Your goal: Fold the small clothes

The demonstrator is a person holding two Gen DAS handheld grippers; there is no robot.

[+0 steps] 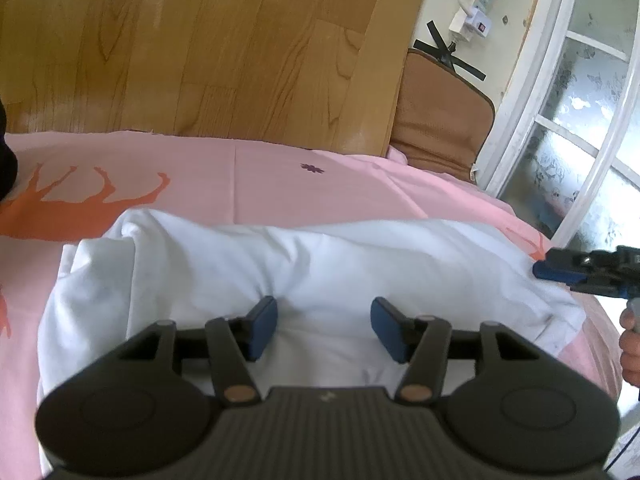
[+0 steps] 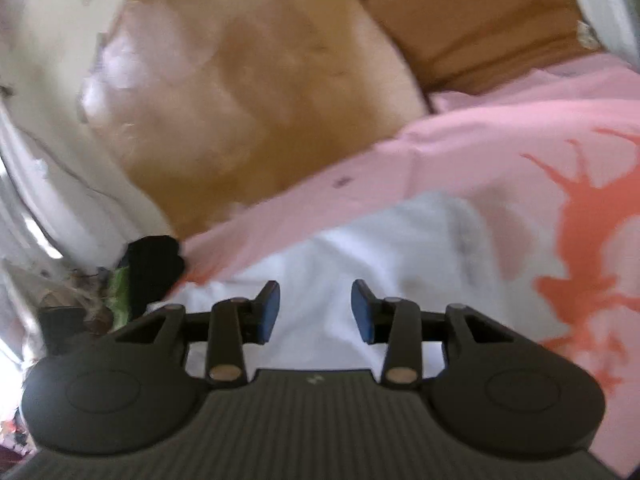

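Observation:
A white garment [image 1: 320,264] lies bunched and partly folded on a pink sheet [image 1: 248,172] with orange deer prints. My left gripper [image 1: 324,330] is open, its blue pads just above the garment's near part, holding nothing. My right gripper [image 2: 316,312] is open over the same white garment [image 2: 400,248], empty; this view is blurred. The right gripper also shows in the left wrist view [image 1: 576,270] at the garment's right edge, held by a hand.
A wooden floor [image 1: 200,40] lies beyond the sheet. A brown cushion [image 1: 440,116] sits at the sheet's far right corner by a white-framed glass door [image 1: 580,112]. A taped power strip [image 1: 472,12] is on the floor. Dark items [image 2: 152,268] lie left of the sheet.

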